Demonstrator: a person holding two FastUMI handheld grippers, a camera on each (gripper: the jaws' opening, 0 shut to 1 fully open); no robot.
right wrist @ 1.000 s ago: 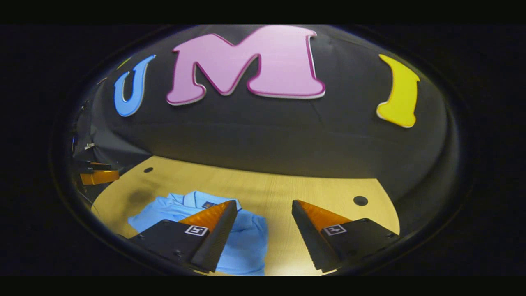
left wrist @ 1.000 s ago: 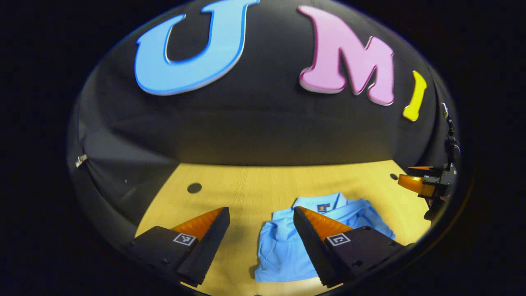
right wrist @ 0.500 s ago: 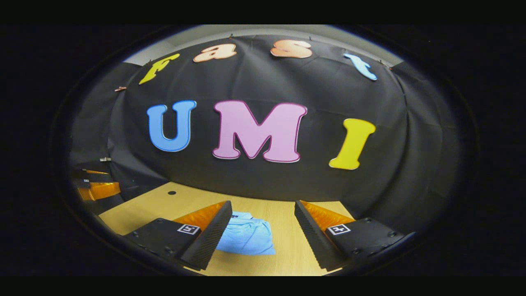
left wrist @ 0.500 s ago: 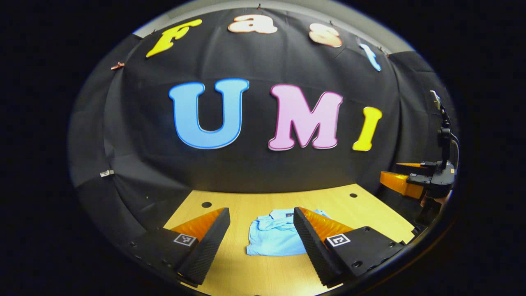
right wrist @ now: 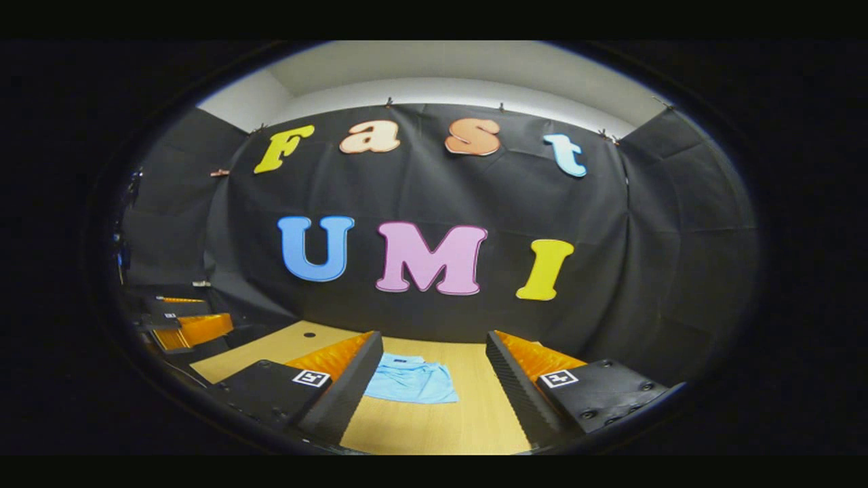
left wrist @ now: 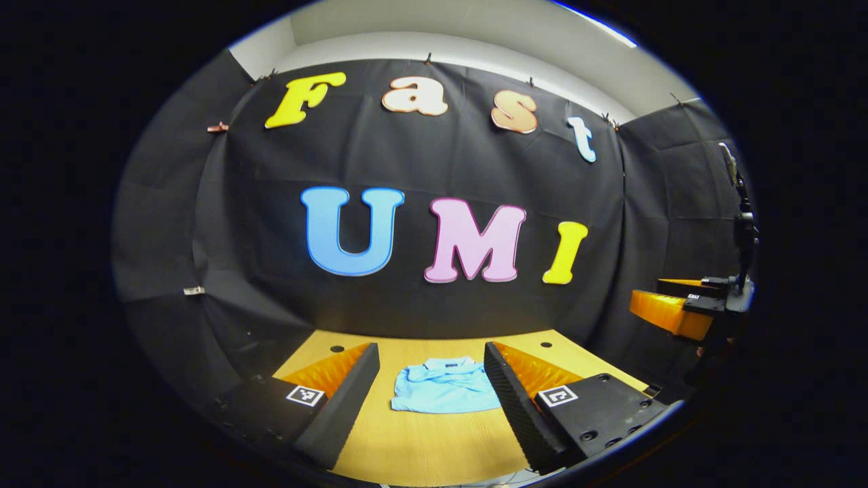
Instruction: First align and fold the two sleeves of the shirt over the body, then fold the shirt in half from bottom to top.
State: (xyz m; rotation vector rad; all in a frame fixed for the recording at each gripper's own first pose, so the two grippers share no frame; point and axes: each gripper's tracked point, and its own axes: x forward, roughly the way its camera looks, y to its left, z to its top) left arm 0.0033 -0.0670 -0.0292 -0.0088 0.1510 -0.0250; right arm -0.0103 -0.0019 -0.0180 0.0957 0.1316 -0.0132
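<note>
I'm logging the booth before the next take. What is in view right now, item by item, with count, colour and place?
shirt: one, light blue, folded into a compact rectangle, collar toward the far wall, lying flat on the table.
table: one, light wood, with small dark round holes near its far edge.
cloth wall: black, behind and beside the table.
white wall: above the cloth.
left claw: one, open, held back from the shirt and off the table.
right claw: one, open, also held back, touching nothing.
</note>
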